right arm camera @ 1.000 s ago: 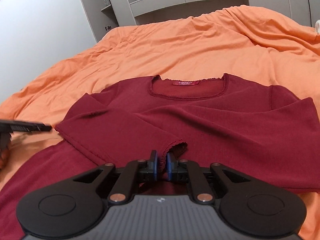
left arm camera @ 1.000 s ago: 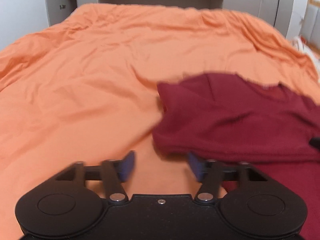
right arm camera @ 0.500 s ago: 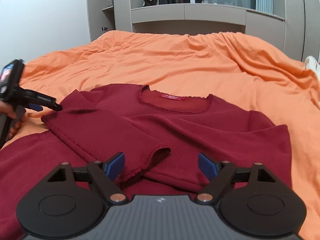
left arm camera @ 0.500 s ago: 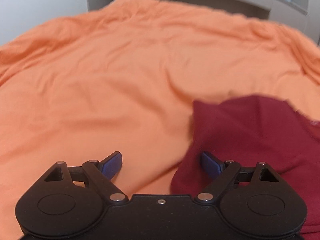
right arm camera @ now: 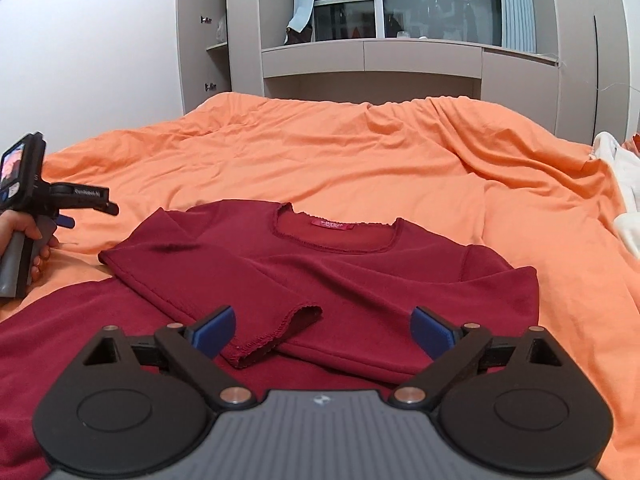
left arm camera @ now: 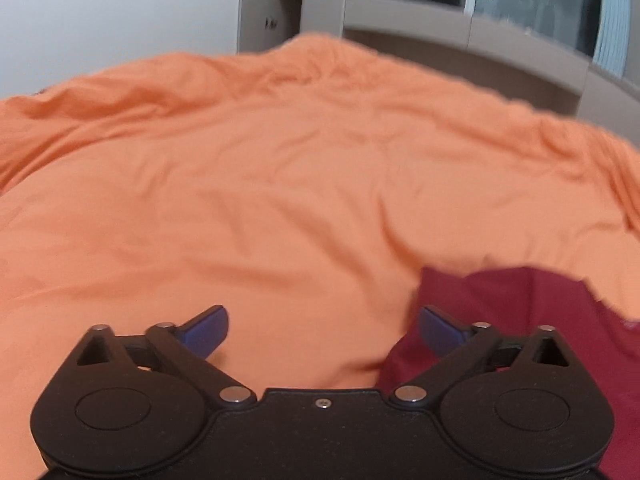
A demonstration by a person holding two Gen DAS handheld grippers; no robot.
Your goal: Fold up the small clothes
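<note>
Right-wrist view shows the dark red long-sleeved knit top [right arm camera: 360, 264] spread on the orange bedsheet [right arm camera: 360, 160], neckline away, one sleeve [right arm camera: 224, 284] folded diagonally across its chest. Its cuff lies just ahead of the right gripper [right arm camera: 322, 330], jaws wide apart, so that arm is nearer. Left-wrist view catches only the top's edge beside the empty, spread left gripper [left arm camera: 322, 328].

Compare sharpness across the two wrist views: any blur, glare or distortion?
Left wrist: motion-blurred, orange bedspread and maroon top smeared; only left gripper crisp. Right wrist: sharp, the top's label visible but unreadable; ceiling-light glare at top; fisheye bends the wardrobe.
</note>
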